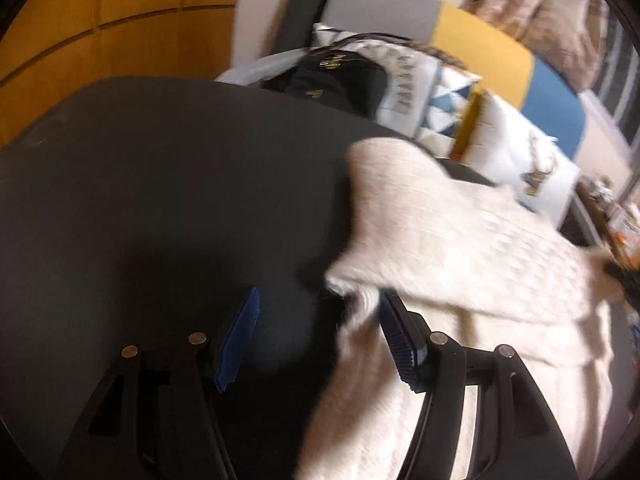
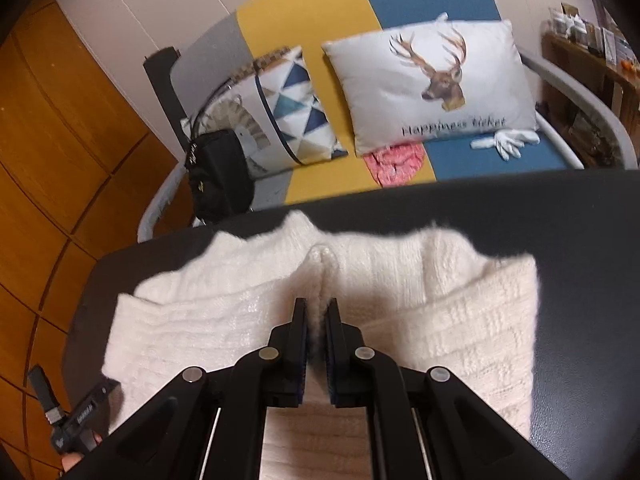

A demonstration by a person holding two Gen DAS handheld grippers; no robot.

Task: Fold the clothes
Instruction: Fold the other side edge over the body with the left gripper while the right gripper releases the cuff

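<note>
Sweater fold partly done, right gripper pinching a ridge.
Sweater (image 2: 420, 304) lies on the table (image 2: 580, 216), sides look tucked in. Right gripper (image 2: 317, 312) clamped on a pinch of knit mid-garment. Left gripper (image 1: 320, 312) wide apart, empty, at the sweater's edge. Final fold probably left.

both wrist views close over sweater (image 1: 460, 240)

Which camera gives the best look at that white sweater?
The right wrist view: the white sweater is sharp and spread on the dark table, pinched by the right gripper. The left wrist view shows it blurred, beside the open left gripper.
</note>
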